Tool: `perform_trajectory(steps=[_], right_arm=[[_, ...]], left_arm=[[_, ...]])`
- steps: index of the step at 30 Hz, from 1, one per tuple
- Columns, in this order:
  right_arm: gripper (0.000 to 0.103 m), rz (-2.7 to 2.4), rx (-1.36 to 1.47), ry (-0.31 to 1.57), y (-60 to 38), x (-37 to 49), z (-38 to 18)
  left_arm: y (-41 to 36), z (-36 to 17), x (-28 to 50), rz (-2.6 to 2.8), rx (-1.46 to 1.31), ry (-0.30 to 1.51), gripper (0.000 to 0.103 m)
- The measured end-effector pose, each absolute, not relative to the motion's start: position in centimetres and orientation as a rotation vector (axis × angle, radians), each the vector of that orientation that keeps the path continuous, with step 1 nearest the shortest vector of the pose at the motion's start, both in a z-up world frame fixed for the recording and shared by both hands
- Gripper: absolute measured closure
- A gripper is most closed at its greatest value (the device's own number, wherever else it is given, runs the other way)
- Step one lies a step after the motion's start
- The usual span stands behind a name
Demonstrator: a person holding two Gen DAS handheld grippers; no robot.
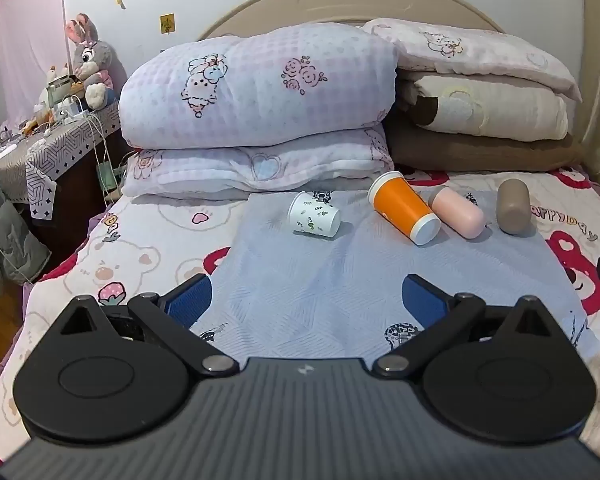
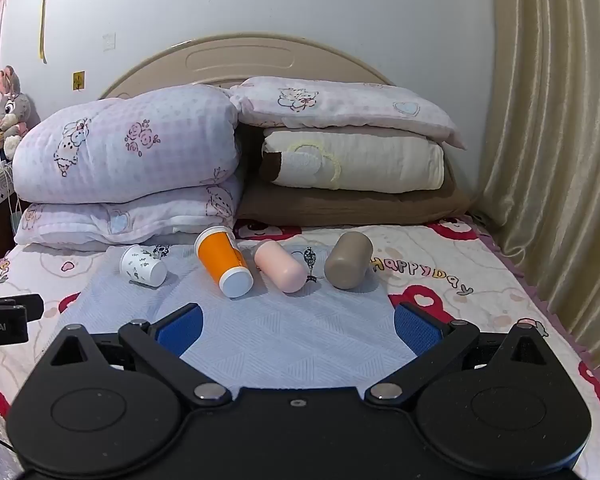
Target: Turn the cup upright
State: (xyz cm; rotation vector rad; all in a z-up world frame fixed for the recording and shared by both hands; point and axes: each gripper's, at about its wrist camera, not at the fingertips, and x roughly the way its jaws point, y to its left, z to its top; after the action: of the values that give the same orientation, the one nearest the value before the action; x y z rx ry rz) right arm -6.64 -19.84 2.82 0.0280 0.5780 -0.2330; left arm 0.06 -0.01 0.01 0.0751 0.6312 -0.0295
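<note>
Both grippers, left gripper point(image 1: 306, 300) and right gripper point(image 2: 298, 326), hovering spread wide, empty. Lying sideways on bedspread point(image 1: 300, 312): paper cup point(image 1: 314, 214), likely light, crushable; gripping gently mid-wall.

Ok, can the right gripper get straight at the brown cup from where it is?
Probably yes. The right gripper is open and empty, and the brown cup lies on its side ahead, slightly right, with only bare blue cloth between. The pink cup lies apart to its left.

Folded quilts point(image 1: 256, 96), plush rabbit point(image 1: 90, 60) (perhaps nightstand-perched).
</note>
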Motion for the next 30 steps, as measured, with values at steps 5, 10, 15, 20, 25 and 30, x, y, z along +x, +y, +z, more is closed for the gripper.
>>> perform_trajectory(steps=[5, 10, 15, 20, 25, 30], right_arm=[[0.000, -0.236, 0.023, 0.579, -19.9, -6.8, 2.8], [0.000, -0.236, 0.026, 0.575, -19.9, -6.9, 2.9], [0.000, -0.234, 0.027, 0.580, -20.2, -7.1, 2.9], [0.000, -0.232, 0.018, 0.580, -20.0, -6.9, 2.7], [0.000, -0.235, 0.019, 0.577, -20.0, -6.9, 2.6], [0.000, -0.236, 0.019, 0.574, -20.2, -7.0, 2.7]], left_arm=[[0.4, 0.1, -0.3, -0.039, 0.091, 0.621, 0.000], [0.1, 0.0, -0.7, -0.051, 0.110, 0.619, 0.000], [0.0, 0.0, -0.6, -0.051, 0.111, 0.620, 0.000], [-0.1, 0.0, -0.8, -0.050, 0.105, 0.621, 0.000], [-0.2, 0.0, -0.9, -0.051, 0.104, 0.619, 0.000], [0.0, 0.1, -0.9, -0.052, 0.108, 0.617, 0.000]])
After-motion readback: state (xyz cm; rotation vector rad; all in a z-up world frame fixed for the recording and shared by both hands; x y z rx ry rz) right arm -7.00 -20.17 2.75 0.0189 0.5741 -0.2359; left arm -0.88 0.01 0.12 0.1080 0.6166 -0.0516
